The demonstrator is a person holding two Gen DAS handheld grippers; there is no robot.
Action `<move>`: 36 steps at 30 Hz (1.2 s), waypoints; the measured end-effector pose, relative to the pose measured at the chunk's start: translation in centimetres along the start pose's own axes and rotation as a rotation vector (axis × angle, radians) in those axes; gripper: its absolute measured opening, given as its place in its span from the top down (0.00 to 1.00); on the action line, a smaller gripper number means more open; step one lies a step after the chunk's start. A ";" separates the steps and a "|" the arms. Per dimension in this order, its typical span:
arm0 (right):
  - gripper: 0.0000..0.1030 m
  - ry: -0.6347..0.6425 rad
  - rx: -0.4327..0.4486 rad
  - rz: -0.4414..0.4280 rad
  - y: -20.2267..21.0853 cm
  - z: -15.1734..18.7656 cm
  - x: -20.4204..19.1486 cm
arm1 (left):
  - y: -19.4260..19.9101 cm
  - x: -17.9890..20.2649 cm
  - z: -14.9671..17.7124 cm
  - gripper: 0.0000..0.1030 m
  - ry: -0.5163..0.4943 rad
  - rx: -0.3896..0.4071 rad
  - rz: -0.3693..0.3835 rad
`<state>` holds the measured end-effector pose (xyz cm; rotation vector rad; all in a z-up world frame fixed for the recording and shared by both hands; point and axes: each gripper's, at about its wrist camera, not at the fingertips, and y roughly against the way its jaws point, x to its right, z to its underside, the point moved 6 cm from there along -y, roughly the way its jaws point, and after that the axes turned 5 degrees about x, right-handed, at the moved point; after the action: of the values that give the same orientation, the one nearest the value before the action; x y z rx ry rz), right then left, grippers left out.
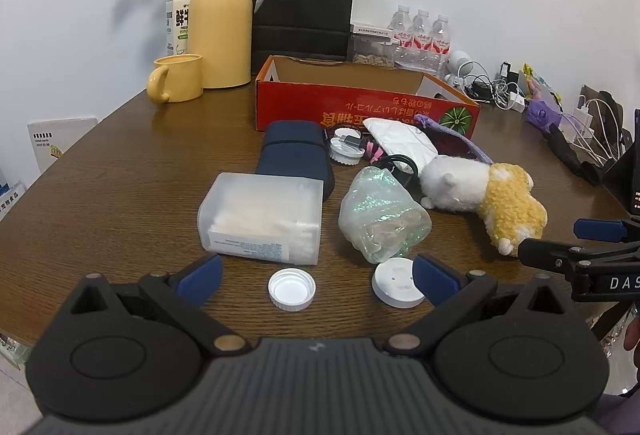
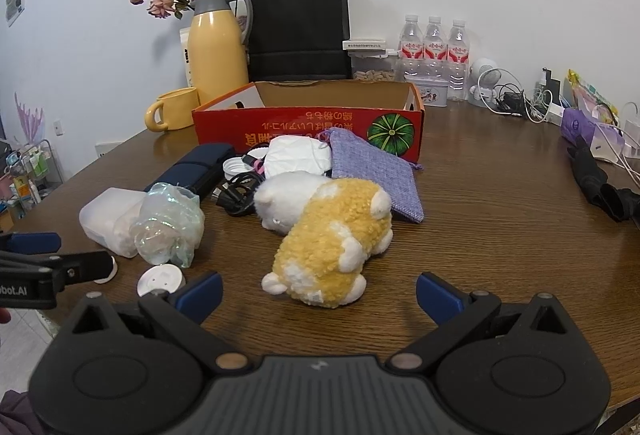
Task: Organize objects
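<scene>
A red cardboard box (image 1: pixel 360 109) (image 2: pixel 308 133) stands open at the back of a clutter pile. In front of it lie a frosted cotton-swab box (image 1: pixel 262 219) (image 2: pixel 108 221), a navy case (image 1: pixel 294 159) (image 2: pixel 200 167), a crumpled clear bag (image 1: pixel 382 215) (image 2: pixel 170 229), a yellow-and-white plush toy (image 1: pixel 492 199) (image 2: pixel 332 235), a purple pouch (image 2: pixel 374 171), a white packet (image 1: pixel 402 141) (image 2: pixel 298 155) and a black cable (image 2: pixel 236 195). My left gripper (image 1: pixel 318 279) is open around a white bottle cap (image 1: pixel 291 289), beside a white disc (image 1: pixel 398 283) (image 2: pixel 160 281). My right gripper (image 2: pixel 318 295) is open just before the plush.
On the brown wooden table (image 1: pixel 120 171) (image 2: pixel 500 235) stand a yellow thermos (image 1: pixel 220 23) (image 2: pixel 216 51), yellow mug (image 1: pixel 176 79) (image 2: pixel 172 111), black paper bag (image 1: pixel 304 3) (image 2: pixel 298 27), three water bottles (image 1: pixel 420 35) (image 2: pixel 434 47) and tangled chargers (image 1: pixel 488 83) (image 2: pixel 516 99). A folded black umbrella (image 2: pixel 600 183) lies at the right.
</scene>
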<state>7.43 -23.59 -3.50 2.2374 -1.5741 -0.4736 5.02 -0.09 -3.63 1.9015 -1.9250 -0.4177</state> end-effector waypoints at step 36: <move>0.00 -0.005 -0.005 0.002 -0.1 -0.1 0.3 | -0.4 -0.3 -0.1 0.00 0.013 -0.009 -0.003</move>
<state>7.69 -23.79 -3.50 2.2326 -1.5763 -0.4826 5.44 0.16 -3.82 1.8974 -1.9088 -0.4126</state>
